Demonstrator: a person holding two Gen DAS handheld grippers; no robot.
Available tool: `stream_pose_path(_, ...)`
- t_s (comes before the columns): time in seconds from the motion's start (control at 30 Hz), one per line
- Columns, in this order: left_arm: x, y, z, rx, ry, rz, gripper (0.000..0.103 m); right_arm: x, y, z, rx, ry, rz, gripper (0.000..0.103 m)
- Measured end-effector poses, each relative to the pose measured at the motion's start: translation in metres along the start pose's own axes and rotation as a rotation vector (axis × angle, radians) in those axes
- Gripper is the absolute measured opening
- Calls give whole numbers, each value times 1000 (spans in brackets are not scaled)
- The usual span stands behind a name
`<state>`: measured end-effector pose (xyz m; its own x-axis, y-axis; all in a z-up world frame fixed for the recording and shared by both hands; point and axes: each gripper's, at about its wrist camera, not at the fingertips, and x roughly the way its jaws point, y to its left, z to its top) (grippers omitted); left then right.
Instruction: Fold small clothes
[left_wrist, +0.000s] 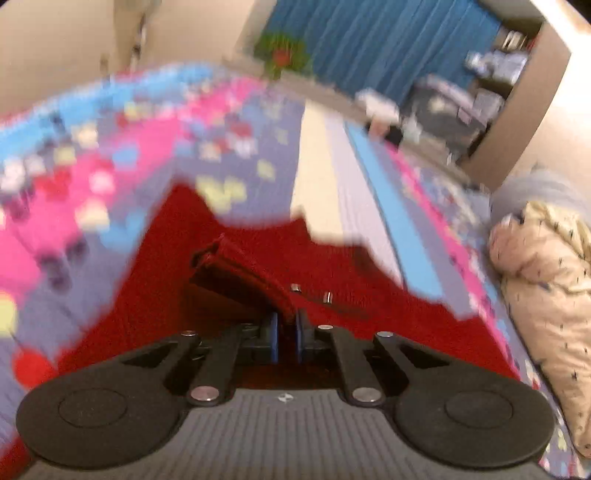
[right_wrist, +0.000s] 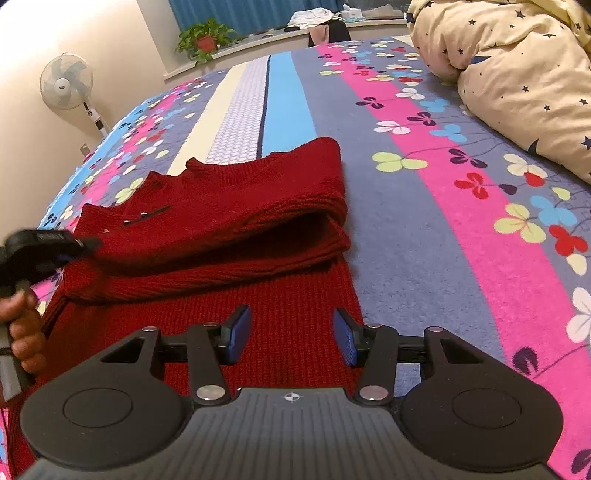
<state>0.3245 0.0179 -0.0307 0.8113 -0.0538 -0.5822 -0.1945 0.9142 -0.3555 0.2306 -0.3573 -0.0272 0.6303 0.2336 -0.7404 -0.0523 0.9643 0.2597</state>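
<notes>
A hem of the red knitted sweater (left_wrist: 258, 266) is pinched between the closed jaws of the left hand-held gripper (left_wrist: 286, 332), while the right hand-held gripper (right_wrist: 291, 336) is held spread above the sweater's lower panel, the garment being laid half-folded on the flowered bed (right_wrist: 461, 229).

Count: one red knit sweater (right_wrist: 229, 236) on the bed, near centre, partly folded over itself. Two small metal studs (left_wrist: 310, 292) on its dark strip. Two grippers: left gripper (left_wrist: 287, 332) at near left, right gripper (right_wrist: 291, 334) at near centre. One hand (right_wrist: 24, 332) visible, near left edge. One floral bedspread (right_wrist: 461, 240). One cream star-print duvet (right_wrist: 517, 74), far right. One standing fan (right_wrist: 66, 85), far left. One potted plant (right_wrist: 205, 38), far, on the sill. One blue curtain (right_wrist: 251, 14) behind it.
</notes>
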Motion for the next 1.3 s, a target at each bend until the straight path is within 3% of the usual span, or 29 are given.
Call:
stream_pose_path(0.07,-5,4,5,-1,-40,32,10,-1,2,1,-1,-5,6,51)
stream_pose_path(0.1,-3,5,4,29,-28,71,15,-1,3,1,-3,-8,7,51)
stream_pose_path(0.13,4,5,2,62,24,112,26,-1,3,1,-5,-7,7,51)
stream_pose_path(0.2,12,7,-1,85,118,147,32,1,3,0,-1,0,6,51)
stream_pose_path(0.33,-23,-10,-7,168,-93,270,42,0,3,1,0,-1,4,51)
stream_pose_path(0.47,-23,-32,-14,242,-124,217,42,2,4,1,3,-1,1,51)
stream_pose_path(0.5,-15,-35,-18,273,-93,192,46,2,4,1,1,2,1,51)
stream_pose_path(0.53,3,-33,-22,301,12,174,58,3,5,0,-2,4,1,51)
stream_pose_path(0.57,25,-29,-27,308,181,191,61,3,5,0,-5,5,1,51)
stream_pose_path(0.6,31,-23,-31,308,226,201,62,4,4,0,-9,7,-1,51)
stream_pose_path(0.7,2,-26,-23,309,142,199,61,5,1,0,-8,8,-16,51)
stream_pose_path(0.87,-79,-20,-24,395,84,94,62,5,-5,0,12,-6,-44,51)
stream_pose_path(1.1,-206,30,-86,606,73,1,63,-28,5,-13,-12,-122,-38,51)
stream_pose_path(1.2,-249,68,-128,600,56,-20,63,-54,11,-25,-33,-162,-28,51)
stream_pose_path(1.27,-266,91,-151,540,63,-12,62,-77,12,-38,-41,-185,-8,51)
stream_pose_path(1.3,-272,101,-160,485,103,-7,61,-90,11,-47,-50,-199,-4,51)
